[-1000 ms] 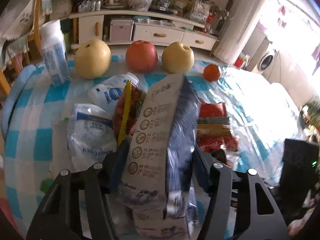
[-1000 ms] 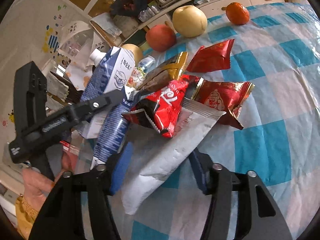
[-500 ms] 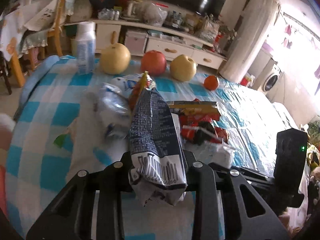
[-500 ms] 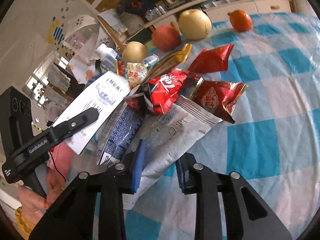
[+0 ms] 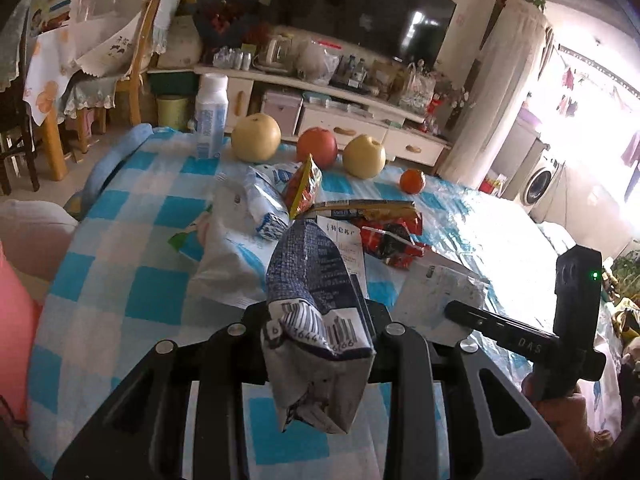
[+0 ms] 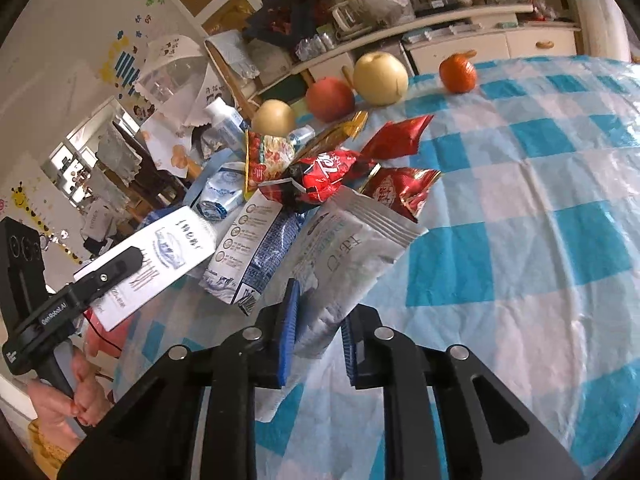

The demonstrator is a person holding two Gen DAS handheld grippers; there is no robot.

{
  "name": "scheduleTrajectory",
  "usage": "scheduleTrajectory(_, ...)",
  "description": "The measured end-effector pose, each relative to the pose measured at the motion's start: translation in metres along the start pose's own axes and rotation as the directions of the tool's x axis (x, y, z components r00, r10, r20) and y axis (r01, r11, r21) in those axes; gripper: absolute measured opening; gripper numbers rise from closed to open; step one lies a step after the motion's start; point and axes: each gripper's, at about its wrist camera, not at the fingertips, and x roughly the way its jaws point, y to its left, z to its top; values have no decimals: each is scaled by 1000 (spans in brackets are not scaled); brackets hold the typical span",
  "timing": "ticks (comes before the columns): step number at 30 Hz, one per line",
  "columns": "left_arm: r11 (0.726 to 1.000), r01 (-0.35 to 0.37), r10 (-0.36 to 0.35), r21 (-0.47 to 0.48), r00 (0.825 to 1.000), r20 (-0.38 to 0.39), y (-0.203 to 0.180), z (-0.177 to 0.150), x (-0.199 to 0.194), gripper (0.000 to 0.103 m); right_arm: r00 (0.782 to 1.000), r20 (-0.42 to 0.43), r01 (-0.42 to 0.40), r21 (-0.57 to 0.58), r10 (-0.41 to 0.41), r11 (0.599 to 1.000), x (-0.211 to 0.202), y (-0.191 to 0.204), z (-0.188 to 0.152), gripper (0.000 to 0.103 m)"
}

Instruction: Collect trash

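Observation:
A flattened blue-and-white milk carton (image 5: 312,292) hangs above the checked tablecloth, pinched at its barcode end by my shut left gripper (image 5: 316,318). From the right wrist view the same carton shows its white face (image 6: 172,248) beside the left gripper's finger (image 6: 116,268). My right gripper (image 6: 318,330) is closing; its blue pads squeeze the narrow end of a silver-white pouch (image 6: 356,256). That pouch (image 5: 436,292) also appears in the left wrist view under the right gripper's finger (image 5: 480,318). Red snack wrappers (image 6: 320,178) lie past the pouch.
More wrappers and milk packs (image 5: 264,204) are heaped mid-table on the blue-checked cloth (image 6: 560,240). Two pears, an apple (image 5: 318,146), an orange (image 6: 458,74) and a white bottle (image 5: 210,120) line the far edge. A person's hand (image 6: 60,396) holds the left gripper.
My left jaws shut on the carton and lifted it back off the pile. My right jaws narrowed from wide apart onto the pouch's end.

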Motion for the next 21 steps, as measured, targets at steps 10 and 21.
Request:
scheduleTrajectory(10,998,14,-11,-56,999,53,33,-1,-30,32,992,122,33,-54,-26,998,-37,30,6,11)
scheduleTrajectory(21,992,-11,28,-128,990,135,73,8,-69,32,984,165,-42,-113,60,993,-43,95,17,11)
